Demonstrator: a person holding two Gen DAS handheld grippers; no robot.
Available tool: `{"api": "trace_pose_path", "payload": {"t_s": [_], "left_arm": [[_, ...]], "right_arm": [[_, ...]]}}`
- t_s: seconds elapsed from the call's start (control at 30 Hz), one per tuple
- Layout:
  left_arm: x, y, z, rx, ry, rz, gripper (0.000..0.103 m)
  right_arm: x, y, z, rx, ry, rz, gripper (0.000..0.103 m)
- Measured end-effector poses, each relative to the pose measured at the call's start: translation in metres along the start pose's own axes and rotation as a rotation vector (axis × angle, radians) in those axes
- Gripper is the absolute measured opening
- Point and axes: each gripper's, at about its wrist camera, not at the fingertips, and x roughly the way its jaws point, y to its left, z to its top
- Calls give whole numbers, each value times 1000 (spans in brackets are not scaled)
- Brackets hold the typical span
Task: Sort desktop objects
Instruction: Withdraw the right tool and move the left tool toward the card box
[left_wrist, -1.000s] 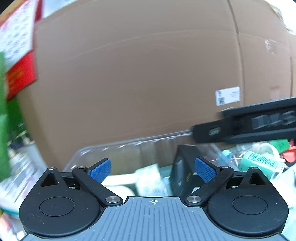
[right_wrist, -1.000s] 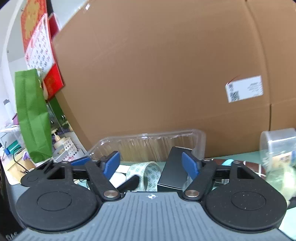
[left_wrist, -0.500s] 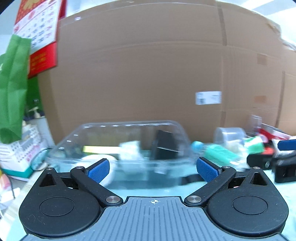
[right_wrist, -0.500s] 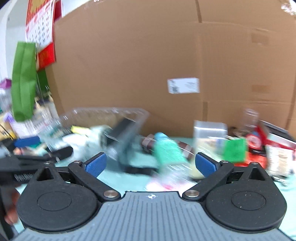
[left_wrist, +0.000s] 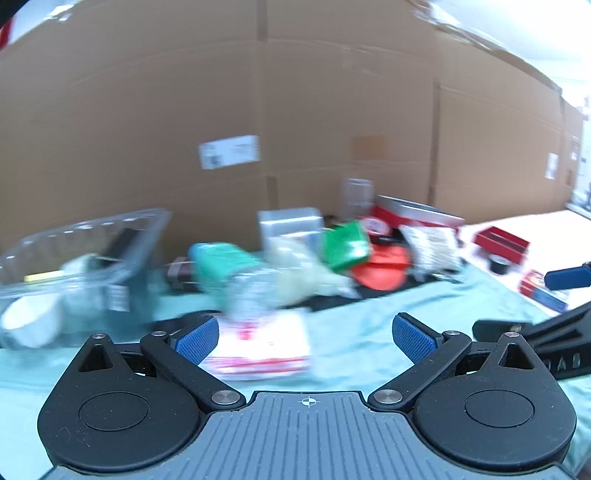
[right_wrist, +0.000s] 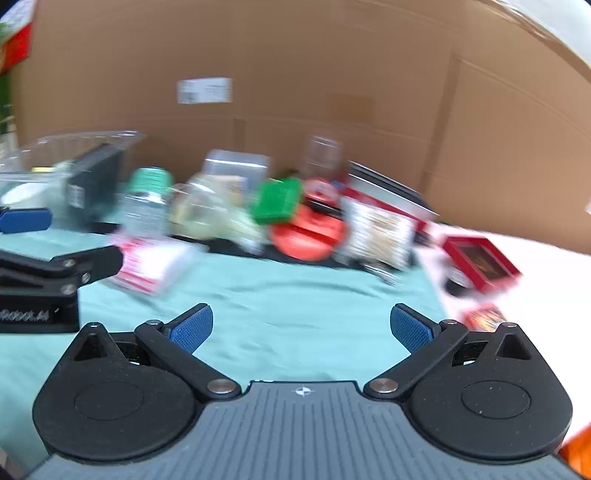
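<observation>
Both views are blurred by motion. My left gripper (left_wrist: 306, 338) is open and empty above a white and red packet (left_wrist: 264, 347) on the teal cloth (left_wrist: 362, 325). My right gripper (right_wrist: 301, 328) is open and empty over bare teal cloth (right_wrist: 295, 299). A clear plastic bin (left_wrist: 74, 266) at the left holds a black box, tape and other items. A pile lies along the cardboard wall: a teal-capped bottle (left_wrist: 236, 269), a green box (left_wrist: 345, 245), a red lid (left_wrist: 380, 267) and a patterned packet (left_wrist: 432, 247). The same pile shows in the right wrist view, with the green box (right_wrist: 277, 201).
A tall cardboard wall (left_wrist: 295, 110) closes off the back. A red box (right_wrist: 480, 264) and small items sit on the white surface at the right. The left gripper's fingers (right_wrist: 26, 219) cross the left edge of the right wrist view.
Both grippers have pulled back from the clear bin and swung right, now facing the pile of objects. The right gripper's jaws have widened since the black box was left in the bin.
</observation>
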Motion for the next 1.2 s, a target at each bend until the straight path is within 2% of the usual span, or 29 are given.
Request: {"api": "trace_pose_path", "payload": {"t_s": [0.1,0.2,0.37,0.53,0.7,0.9,1.03,1.13,1.2], "left_arm": [[12,-31,6,31,-16,-73,103],[30,-64,21,101,-69,-172,103],[81,-125,46,265,-95,-388,103],[135,-176,57,337,-20,-602,103],[178,-215,54,333,96,-796,103],[206,-247,42,339,200,-904,103],[203,-252,35,353,203,-899,102],[205,-244,31,308,261,-919,101],[203,-232,28,228,298,-983,103]], "right_arm": [[-11,-37,-9,62,-43,-47,101],[-19,-79,-23,200,-75,-55,101],[-15,-130,-44,330,-70,-113,101],[-8,-156,-57,341,-58,-192,101],[-6,-182,-67,372,-28,-231,101],[-6,-204,-77,411,-13,-235,101],[-3,-204,-82,389,2,-211,101],[-6,-202,-84,375,-6,-178,102],[-9,-202,-86,371,-5,-187,102]]}}
